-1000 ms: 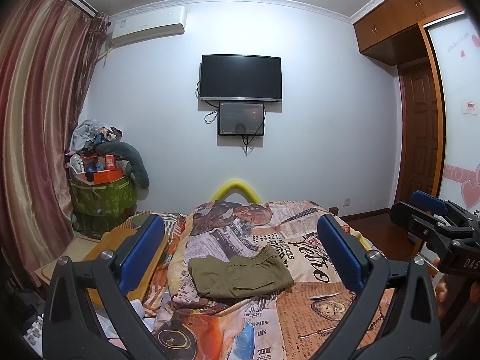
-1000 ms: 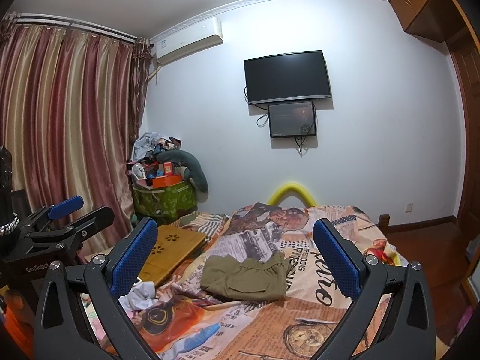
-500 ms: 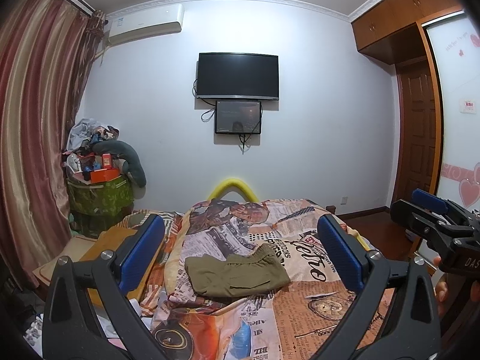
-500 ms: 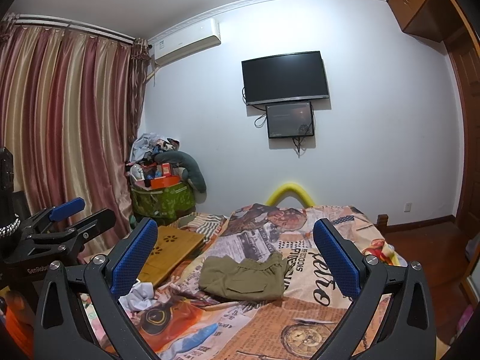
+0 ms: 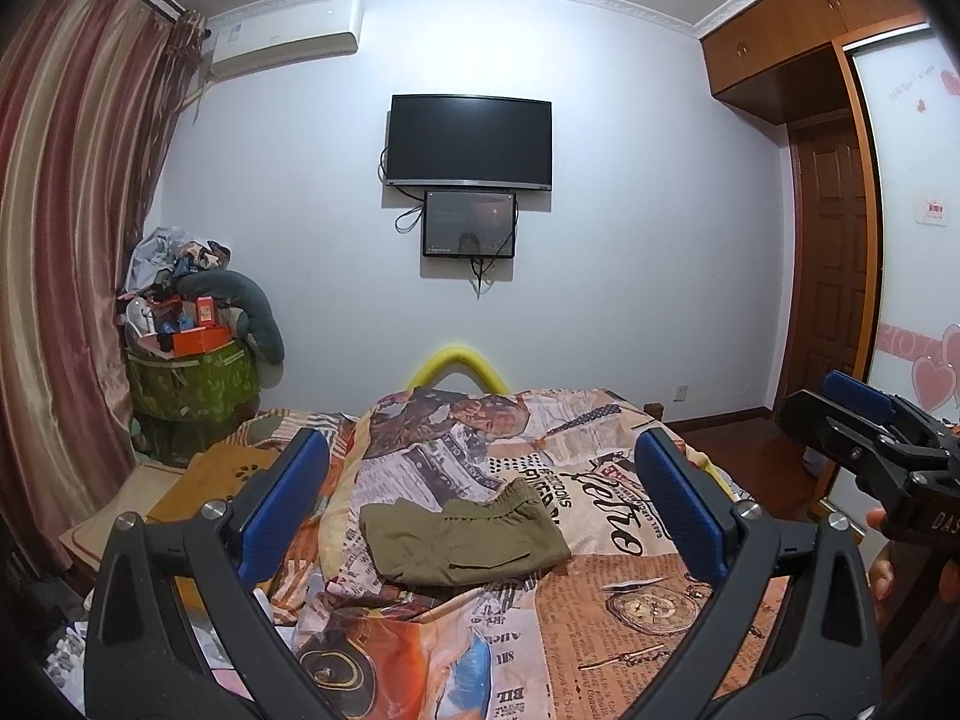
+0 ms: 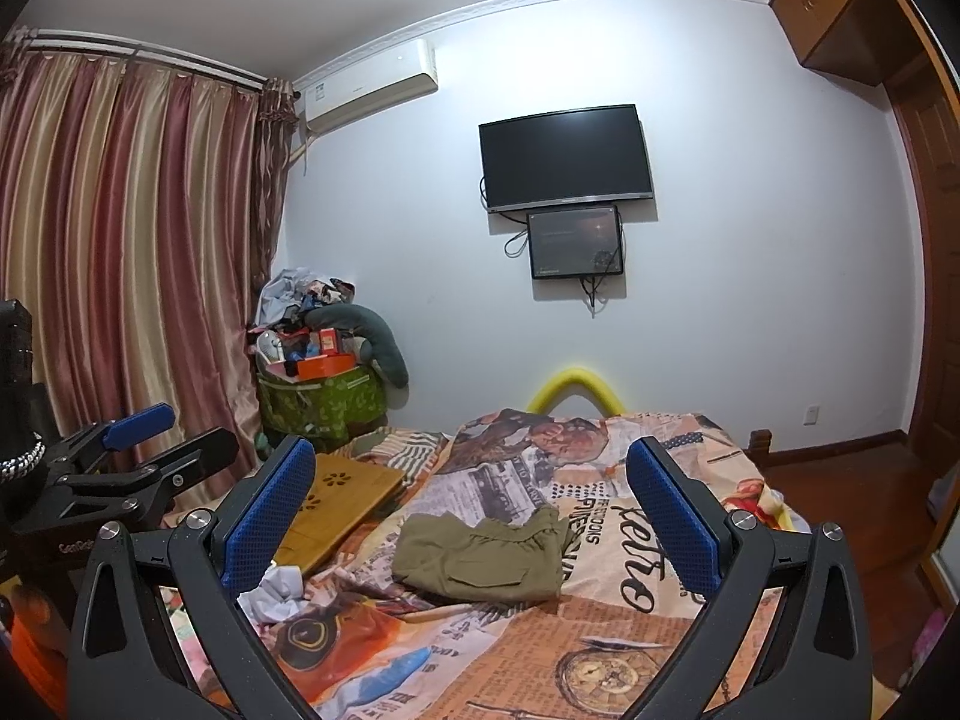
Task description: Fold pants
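We see folded pants [image 5: 465,540] at 12 o'clock on the bed [image 5: 630,600]; left claw [image 5: 480,501] and right claw [image 6: 471,510] spread apart, holding nothing.

surface: bed [image 6: 630,660] under newspaper-print cover | olive pants [image 6: 483,558] folded flat, mid-bed, ahead between right tool's fingers | wooden lap tray [image 6: 342,498] left of pants, behind left finger | crumpled white cloth [image 6: 273,591] beside that finger
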`<state>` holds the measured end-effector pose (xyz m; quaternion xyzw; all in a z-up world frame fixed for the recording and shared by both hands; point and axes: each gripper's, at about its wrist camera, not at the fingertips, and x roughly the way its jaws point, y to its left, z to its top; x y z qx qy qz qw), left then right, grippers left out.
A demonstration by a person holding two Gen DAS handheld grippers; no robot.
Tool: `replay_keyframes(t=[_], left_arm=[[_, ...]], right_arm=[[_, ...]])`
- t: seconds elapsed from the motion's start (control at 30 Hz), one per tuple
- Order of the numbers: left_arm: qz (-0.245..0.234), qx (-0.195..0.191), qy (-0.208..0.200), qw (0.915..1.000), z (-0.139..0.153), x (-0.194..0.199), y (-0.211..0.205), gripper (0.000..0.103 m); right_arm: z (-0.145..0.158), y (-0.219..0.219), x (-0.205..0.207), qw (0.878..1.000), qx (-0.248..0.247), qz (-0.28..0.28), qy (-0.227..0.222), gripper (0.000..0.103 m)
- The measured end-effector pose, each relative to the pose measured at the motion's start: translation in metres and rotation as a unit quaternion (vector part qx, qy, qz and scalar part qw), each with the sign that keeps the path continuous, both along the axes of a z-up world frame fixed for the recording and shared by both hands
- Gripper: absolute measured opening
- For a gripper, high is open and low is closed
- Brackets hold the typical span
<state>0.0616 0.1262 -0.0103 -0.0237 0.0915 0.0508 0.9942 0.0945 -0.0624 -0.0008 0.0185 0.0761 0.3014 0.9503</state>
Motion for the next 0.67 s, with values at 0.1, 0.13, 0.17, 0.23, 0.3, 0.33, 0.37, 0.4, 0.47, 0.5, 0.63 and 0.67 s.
replay_keyframes(t=[0.1, 0.13, 0.17, 0.23, 0.3, 0.33, 0.37, 0.4, 0.47, 0.5, 0.63, 0.67], left_arm=[[-0.007, -0.006, 0.006, 0.9999, 0.0, 0.002, 0.0, 0.103], [-0.006, -0.006, 0.007, 0.9999, -0.001, 0.002, 0.0, 0.103], [-0.006, -0.005, 0.007, 0.9999, -0.001, 0.002, 0.0, 0.103], [-0.007, -0.004, 0.009, 0.9999, -0.001, 0.002, 0.0, 0.103], [-0.01, -0.004, 0.011, 0.9999, -0.001, 0.004, 0.0, 0.103], [-0.012, -0.004, 0.012, 0.9999, -0.001, 0.004, -0.001, 0.103], [-0.012, -0.003, 0.012, 0.9998, -0.002, 0.005, -0.001, 0.103], [-0.012, -0.002, 0.013, 0.9998, -0.002, 0.005, -0.001, 0.103], [-0.01, 0.0, 0.014, 0.9999, -0.003, 0.006, -0.002, 0.103], [-0.009, 0.0, 0.014, 0.9999, -0.003, 0.007, -0.001, 0.103], [-0.008, -0.005, 0.021, 0.9997, -0.006, 0.013, 0.001, 0.103], [-0.008, -0.007, 0.023, 0.9997, -0.007, 0.014, 0.001, 0.103]], right_arm=[[0.0, 0.0, 0.001, 1.0, 0.0, 0.0, 0.001, 0.103], [0.0, 0.0, 0.001, 1.0, 0.0, 0.0, 0.002, 0.103], [-0.001, 0.0, 0.001, 1.0, 0.0, 0.001, 0.002, 0.103], [-0.001, 0.0, 0.001, 1.0, -0.002, 0.001, 0.004, 0.103], [-0.002, 0.0, 0.002, 1.0, -0.003, 0.001, 0.006, 0.103], [-0.002, 0.0, 0.002, 1.0, -0.003, 0.001, 0.006, 0.103], [-0.002, 0.0, 0.002, 1.0, -0.002, 0.001, 0.006, 0.103], [-0.002, 0.001, 0.002, 1.0, -0.002, 0.001, 0.007, 0.103], [-0.003, 0.001, 0.003, 1.0, -0.003, 0.001, 0.009, 0.103], [-0.004, 0.002, 0.003, 1.0, -0.004, 0.001, 0.009, 0.103], [-0.006, 0.002, 0.006, 1.0, -0.004, 0.0, 0.014, 0.103], [-0.006, 0.002, 0.007, 1.0, -0.004, 0.0, 0.016, 0.103]])
